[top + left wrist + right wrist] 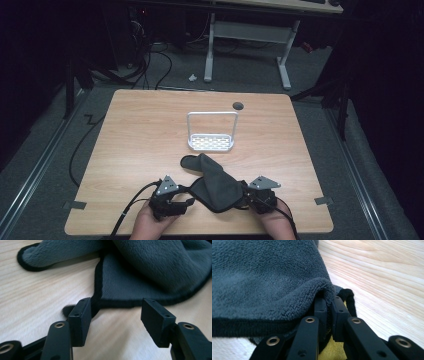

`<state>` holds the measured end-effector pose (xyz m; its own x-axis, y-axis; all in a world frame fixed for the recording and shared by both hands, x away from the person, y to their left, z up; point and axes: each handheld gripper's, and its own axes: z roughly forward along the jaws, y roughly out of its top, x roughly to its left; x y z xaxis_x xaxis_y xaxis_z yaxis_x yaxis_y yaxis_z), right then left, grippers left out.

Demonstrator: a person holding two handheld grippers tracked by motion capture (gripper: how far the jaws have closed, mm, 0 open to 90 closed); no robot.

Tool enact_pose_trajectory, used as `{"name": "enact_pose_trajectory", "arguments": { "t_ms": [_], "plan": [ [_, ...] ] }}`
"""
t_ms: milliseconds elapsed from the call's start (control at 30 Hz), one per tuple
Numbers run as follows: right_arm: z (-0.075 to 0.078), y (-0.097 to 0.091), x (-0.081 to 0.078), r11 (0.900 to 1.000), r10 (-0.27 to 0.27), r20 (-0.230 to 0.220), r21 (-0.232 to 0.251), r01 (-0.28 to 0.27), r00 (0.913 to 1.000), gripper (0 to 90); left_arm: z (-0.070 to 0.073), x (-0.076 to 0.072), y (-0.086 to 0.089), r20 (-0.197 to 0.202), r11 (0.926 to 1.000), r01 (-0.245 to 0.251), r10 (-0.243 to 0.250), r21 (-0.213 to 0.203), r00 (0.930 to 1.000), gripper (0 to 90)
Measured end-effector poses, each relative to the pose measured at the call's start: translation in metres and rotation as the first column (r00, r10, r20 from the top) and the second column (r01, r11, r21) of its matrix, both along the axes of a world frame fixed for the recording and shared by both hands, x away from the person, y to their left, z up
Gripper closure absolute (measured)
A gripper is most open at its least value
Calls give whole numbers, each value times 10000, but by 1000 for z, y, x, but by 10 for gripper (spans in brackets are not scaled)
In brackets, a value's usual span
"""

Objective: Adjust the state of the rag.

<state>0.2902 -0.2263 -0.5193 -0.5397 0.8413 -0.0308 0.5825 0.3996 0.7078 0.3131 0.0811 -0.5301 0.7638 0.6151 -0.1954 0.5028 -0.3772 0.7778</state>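
Right gripper (pixel 329 306) has its two jaws pressed together on a fold at the hem of the one dark grey cloth (pixel 216 185), which bunches up directly ahead of it and hides the jaw tips, while the left gripper (pixel 116 315) lies with its jaws spread, a cloth corner just at its left jaw. Beyond both grippers, past the cloth, one white wire rack (pixel 211 132) stands on the wooden table (pixel 135 135). Both hands are cut off at the bottom of the high view.
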Motion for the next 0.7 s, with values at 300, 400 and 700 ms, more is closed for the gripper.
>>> {"name": "enact_pose_trajectory", "arguments": {
  "t_ms": [300,400,700],
  "plan": [
    [0,1,0,10000,15,-19,88,-15,10000,855,-2,7,-17,770,9919,26,-124,1269,9970,825],
    [1,0,0,10000,24,62,52,-25,10000,853,-1,1,-15,393,9936,194,-239,1111,9989,855],
    [34,-8,-20,9989,-220,1508,431,157,9883,851,58,-28,48,1719,9909,-968,1118,-932,9788,857]
  ]
}}
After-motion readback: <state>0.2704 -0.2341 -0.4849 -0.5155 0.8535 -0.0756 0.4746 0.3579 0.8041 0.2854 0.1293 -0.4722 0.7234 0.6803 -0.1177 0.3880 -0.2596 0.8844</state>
